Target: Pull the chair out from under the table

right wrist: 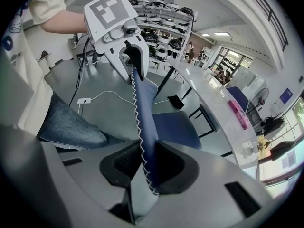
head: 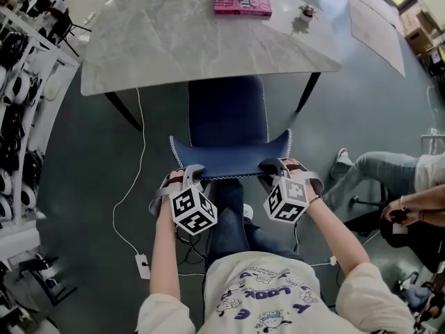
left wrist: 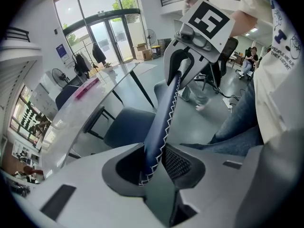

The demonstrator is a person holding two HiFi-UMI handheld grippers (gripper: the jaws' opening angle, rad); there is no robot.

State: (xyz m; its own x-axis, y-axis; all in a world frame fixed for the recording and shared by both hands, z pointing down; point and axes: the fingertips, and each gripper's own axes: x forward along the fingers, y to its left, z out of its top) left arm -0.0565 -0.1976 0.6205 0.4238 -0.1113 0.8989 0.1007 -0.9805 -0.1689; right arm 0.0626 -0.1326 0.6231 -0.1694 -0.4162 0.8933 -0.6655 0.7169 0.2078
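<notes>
Chair (head: 227, 120) sat with its seat partly under the table (head: 160, 44), backrest (head: 229, 160) just clear of the table's near edge. Left gripper (head: 189, 172) and right gripper (head: 272, 166) each pinched one end of that stitched top rim. Pulling well, I judged, meant drawing both evenly away from the table, so nothing twisted.

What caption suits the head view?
Left gripper and right gripper clamp the blue chair by its backrest, at the grey table bearing a pink book.

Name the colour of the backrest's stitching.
White zigzag stitching on the blue backrest; best in left gripper view.
</notes>
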